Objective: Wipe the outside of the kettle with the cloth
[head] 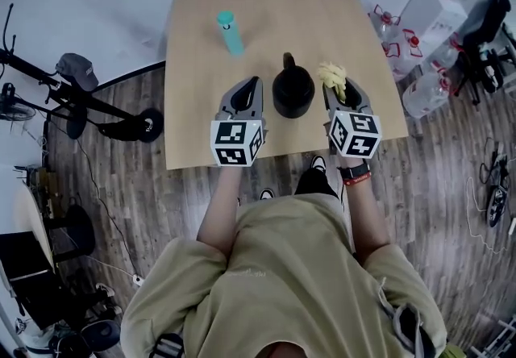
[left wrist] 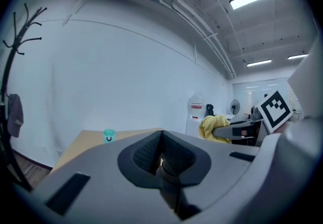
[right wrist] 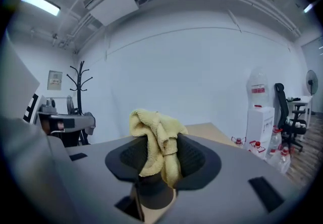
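A black kettle (head: 293, 89) stands on the wooden table (head: 201, 42) between my two grippers, its handle pointing away from me. My right gripper (head: 339, 87) is shut on a yellow cloth (head: 333, 77), which bunches up out of the jaws (right wrist: 154, 137) just right of the kettle. My left gripper (head: 249, 88) sits left of the kettle with its jaws closed together and nothing in them (left wrist: 160, 155). The cloth (left wrist: 211, 127) and the right gripper also show at the right of the left gripper view. The kettle is out of sight in both gripper views.
A teal bottle (head: 229, 32) stands upright on the table beyond the left gripper, also visible as the teal bottle (left wrist: 108, 135). Water jugs and a dispenser (head: 435, 10) crowd the floor to the right; a stand and cap (head: 76, 70) lie left. A coat rack (right wrist: 79, 97) stands by the wall.
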A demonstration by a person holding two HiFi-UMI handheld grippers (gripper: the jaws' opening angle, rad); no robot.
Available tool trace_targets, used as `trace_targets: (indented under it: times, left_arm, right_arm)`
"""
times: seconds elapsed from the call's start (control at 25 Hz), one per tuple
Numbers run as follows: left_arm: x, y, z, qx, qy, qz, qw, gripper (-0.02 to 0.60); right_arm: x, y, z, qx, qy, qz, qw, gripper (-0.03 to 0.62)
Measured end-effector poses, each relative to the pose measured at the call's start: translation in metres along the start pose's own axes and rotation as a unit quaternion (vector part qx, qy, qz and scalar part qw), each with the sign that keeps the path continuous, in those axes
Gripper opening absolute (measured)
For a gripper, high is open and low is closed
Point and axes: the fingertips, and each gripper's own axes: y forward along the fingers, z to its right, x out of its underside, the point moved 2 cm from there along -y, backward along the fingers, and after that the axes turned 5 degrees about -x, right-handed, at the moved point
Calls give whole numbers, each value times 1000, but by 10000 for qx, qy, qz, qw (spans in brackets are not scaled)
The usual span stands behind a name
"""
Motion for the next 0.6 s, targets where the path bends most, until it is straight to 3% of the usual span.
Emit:
trace_targets:
  times: [0.28, 0.6]
  left_arm:
    - [-31, -19, 1, -13, 90, 339, 9994, 25]
    - [-40, -37, 7, -4, 138, 513, 9986, 25]
  right_arm:
    - [-51, -25, -43, -17, -468, 511, 9976, 176]
    - [-51, -36, -59, -7, -429, 537, 9976, 169]
